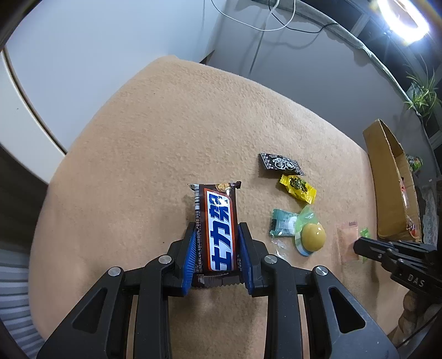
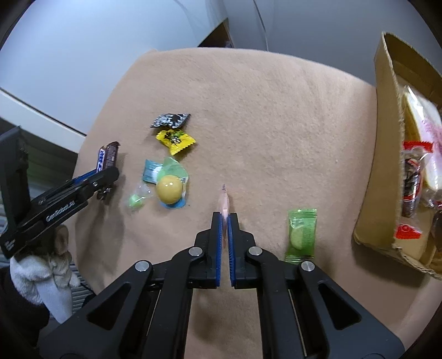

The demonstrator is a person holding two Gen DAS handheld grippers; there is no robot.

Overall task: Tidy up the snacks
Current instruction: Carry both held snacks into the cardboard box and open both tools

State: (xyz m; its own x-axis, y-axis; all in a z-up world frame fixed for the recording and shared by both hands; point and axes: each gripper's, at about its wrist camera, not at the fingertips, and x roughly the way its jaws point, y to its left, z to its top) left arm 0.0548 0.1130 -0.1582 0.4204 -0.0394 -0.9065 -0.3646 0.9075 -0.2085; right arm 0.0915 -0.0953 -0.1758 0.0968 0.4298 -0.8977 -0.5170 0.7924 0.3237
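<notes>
I read this as a room in a home: a tan blanket (image 1: 193,132) covers the worktop, a potted plant (image 1: 422,94) sits by a window (upper right, left wrist view), loose cables (image 1: 265,19) hang down the wall, and a cardboard box (image 2: 378,171) holds snacks.

A ring light (image 1: 403,19) blazes at the left view's upper right corner, blown out to white glare. Soft, even light covers the tan cloth (image 1: 171,132); shadows are faint and short. Fisheye distortion bends the walls and darkens the corners. The box (image 2: 408,171) at the right view's edge smears slightly.
</notes>
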